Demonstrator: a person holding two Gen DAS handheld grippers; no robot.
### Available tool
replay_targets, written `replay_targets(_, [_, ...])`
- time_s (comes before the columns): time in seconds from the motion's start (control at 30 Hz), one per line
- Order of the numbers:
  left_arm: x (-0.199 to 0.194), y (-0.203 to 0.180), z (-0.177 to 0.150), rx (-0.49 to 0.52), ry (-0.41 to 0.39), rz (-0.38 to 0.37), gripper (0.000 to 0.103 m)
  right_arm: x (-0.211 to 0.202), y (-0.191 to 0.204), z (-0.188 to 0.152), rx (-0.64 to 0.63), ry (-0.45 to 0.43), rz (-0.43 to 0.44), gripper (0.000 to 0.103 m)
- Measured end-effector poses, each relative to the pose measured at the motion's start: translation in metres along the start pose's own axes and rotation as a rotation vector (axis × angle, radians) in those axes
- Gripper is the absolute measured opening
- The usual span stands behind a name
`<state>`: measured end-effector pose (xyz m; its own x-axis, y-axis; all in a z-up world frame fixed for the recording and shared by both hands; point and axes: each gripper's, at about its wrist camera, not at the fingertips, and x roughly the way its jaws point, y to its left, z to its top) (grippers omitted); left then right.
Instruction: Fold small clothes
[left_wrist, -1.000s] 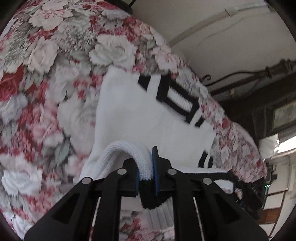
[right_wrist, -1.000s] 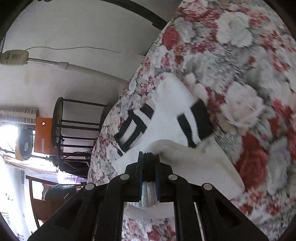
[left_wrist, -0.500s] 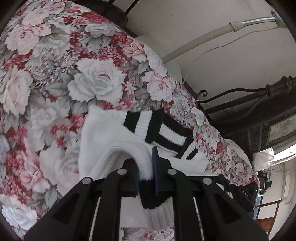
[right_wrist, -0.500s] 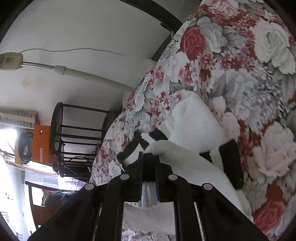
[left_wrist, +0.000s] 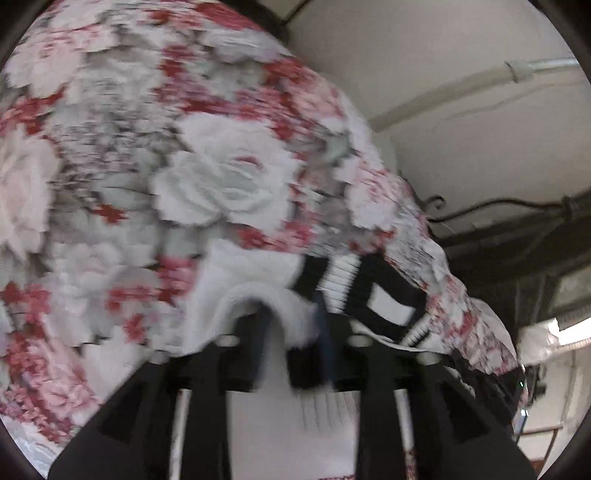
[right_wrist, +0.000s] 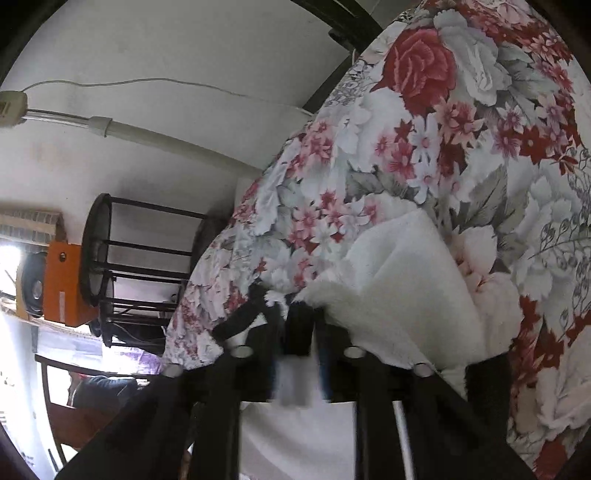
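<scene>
Opening, both the left gripper (left_wrist: 291, 325) and right gripper (right_wrist: 297, 332) straddle the fuzzy white garment (right_wrist: 413, 280).

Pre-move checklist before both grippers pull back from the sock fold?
1. Left gripper jaws opening: ok, the folded edge of the white knit sock with black stripes sits loose between them.
2. Right gripper jaws opening: ok, sock between them.
3. Sock folded over itself: ok.
4. Edges aligned: cannot tell, blurred.
5. Sock resting on the floral bedsheet: ok.
</scene>
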<state>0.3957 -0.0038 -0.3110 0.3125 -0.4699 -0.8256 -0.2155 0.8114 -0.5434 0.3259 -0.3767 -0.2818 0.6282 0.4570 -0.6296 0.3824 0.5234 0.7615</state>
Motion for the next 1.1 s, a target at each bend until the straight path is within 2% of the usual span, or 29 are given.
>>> replay_targets(0.03, [-0.005, 0.004, 0.002, -0.023, -0.011, 0.017, 0.060, -0.003, -0.001, 0.001, 0.003, -0.003, 0.004, 0.030])
replay_targets(0.07, [-0.014, 0.008, 0.003, -0.053, -0.047, 0.040, 0.079, -0.007, 0.000, 0.002, 0.006, -0.008, 0.009, 0.030])
replay_targets(0.1, [-0.022, 0.011, 0.004, -0.068, -0.082, 0.044, 0.084, -0.014, 0.002, 0.004, 0.003, -0.021, 0.021, 0.031])
replay_targets(0.17, [-0.037, 0.013, 0.007, -0.070, -0.119, 0.029, 0.084, -0.026, 0.008, 0.006, -0.012, -0.053, 0.036, 0.031])
replay_targets(0.27, [-0.044, 0.015, 0.009, -0.057, -0.088, 0.028, 0.084, -0.041, 0.021, 0.005, -0.062, -0.096, 0.011, 0.028])
replay_targets(0.3, [-0.043, 0.014, 0.008, -0.040, -0.064, 0.063, 0.084, -0.042, 0.024, 0.004, -0.079, -0.092, 0.005, 0.021])
replay_targets(0.33, [-0.039, 0.012, 0.008, -0.012, -0.039, 0.114, 0.084, -0.041, 0.028, 0.003, -0.105, -0.070, 0.000, 0.013])
replay_targets(0.37, [-0.033, 0.009, 0.007, 0.036, -0.001, 0.204, 0.084, -0.038, 0.033, 0.001, -0.139, -0.043, -0.012, 0.011])
replay_targets(0.43, [-0.025, 0.005, 0.002, 0.114, 0.043, 0.330, 0.084, -0.034, 0.047, -0.003, -0.249, 0.017, -0.069, 0.011])
replay_targets(0.53, [-0.012, -0.005, -0.010, 0.223, 0.097, 0.423, 0.084, -0.025, 0.061, -0.016, -0.380, 0.141, -0.108, 0.012])
replay_targets(0.63, [-0.002, -0.020, -0.022, 0.352, 0.108, 0.519, 0.084, -0.010, 0.070, -0.034, -0.490, 0.278, -0.126, 0.013])
replay_targets(0.7, [0.008, -0.029, -0.031, 0.423, 0.113, 0.570, 0.084, 0.004, 0.073, -0.050, -0.586, 0.348, -0.195, 0.014])
replay_targets(0.8, [0.022, -0.035, -0.036, 0.455, 0.123, 0.589, 0.084, 0.027, 0.073, -0.073, -0.670, 0.404, -0.292, 0.014])
replay_targets(0.87, [0.025, -0.043, -0.036, 0.457, 0.089, 0.600, 0.084, 0.042, 0.075, -0.086, -0.696, 0.423, -0.314, 0.014])
replay_targets(0.9, [0.023, -0.048, -0.034, 0.443, 0.061, 0.577, 0.084, 0.054, 0.080, -0.093, -0.720, 0.416, -0.328, 0.015])
replay_targets(0.97, [0.015, -0.048, -0.025, 0.370, 0.030, 0.509, 0.084, 0.071, 0.093, -0.092, -0.732, 0.341, -0.331, 0.017])
replay_targets(1.0, [0.008, -0.040, -0.020, 0.290, 0.020, 0.448, 0.085, 0.074, 0.099, -0.081, -0.685, 0.233, -0.315, 0.018])
replay_targets(1.03, [0.003, -0.032, -0.016, 0.228, 0.016, 0.401, 0.086, 0.074, 0.099, -0.070, -0.613, 0.168, -0.298, 0.019])
replay_targets(1.07, [-0.004, -0.019, -0.011, 0.155, 0.014, 0.342, 0.086, 0.074, 0.095, -0.056, -0.489, 0.121, -0.246, 0.020])
replay_targets(1.1, [-0.009, -0.011, -0.009, 0.120, 0.010, 0.317, 0.086, 0.073, 0.093, -0.049, -0.428, 0.114, -0.199, 0.020])
